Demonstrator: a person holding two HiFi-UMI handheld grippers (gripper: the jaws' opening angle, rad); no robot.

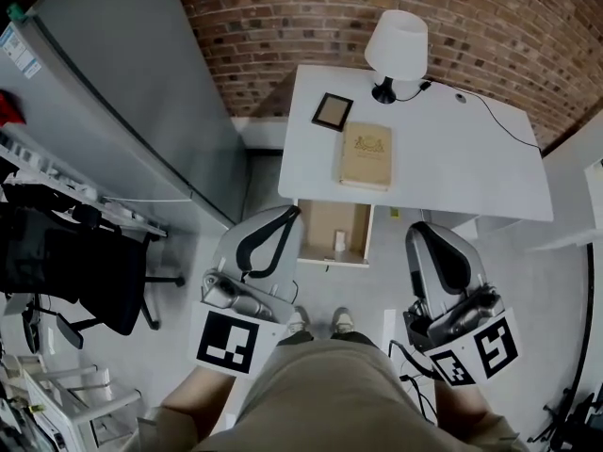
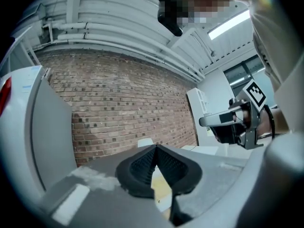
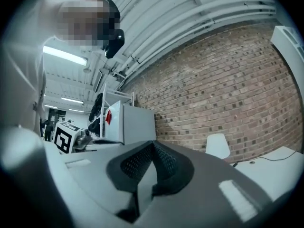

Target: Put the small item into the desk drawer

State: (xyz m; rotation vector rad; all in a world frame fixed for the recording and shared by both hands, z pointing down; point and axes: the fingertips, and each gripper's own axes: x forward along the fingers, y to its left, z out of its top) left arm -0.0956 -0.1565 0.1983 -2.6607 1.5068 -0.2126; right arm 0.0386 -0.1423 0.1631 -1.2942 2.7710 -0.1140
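In the head view the white desk (image 1: 452,158) has its drawer (image 1: 320,226) pulled out below the front edge, showing a light wooden inside. A small pale item (image 1: 340,243) stands in the drawer near its front. My left gripper (image 1: 293,212) is held low to the left of the drawer, shut and empty. My right gripper (image 1: 417,230) hangs to the right of it, also shut with nothing held. In each gripper view, the left gripper (image 2: 156,147) and the right gripper (image 3: 152,144) point upward at the brick wall with their pads meeting at the tip.
On the desk are a white lamp (image 1: 396,43), a dark picture frame (image 1: 332,111), a tan book (image 1: 366,155) and a thin black cable (image 1: 499,121). A tall grey cabinet (image 1: 122,102) stands left, with a black office chair (image 1: 94,266) beside it. The person's shoes (image 1: 320,321) stand before the drawer.
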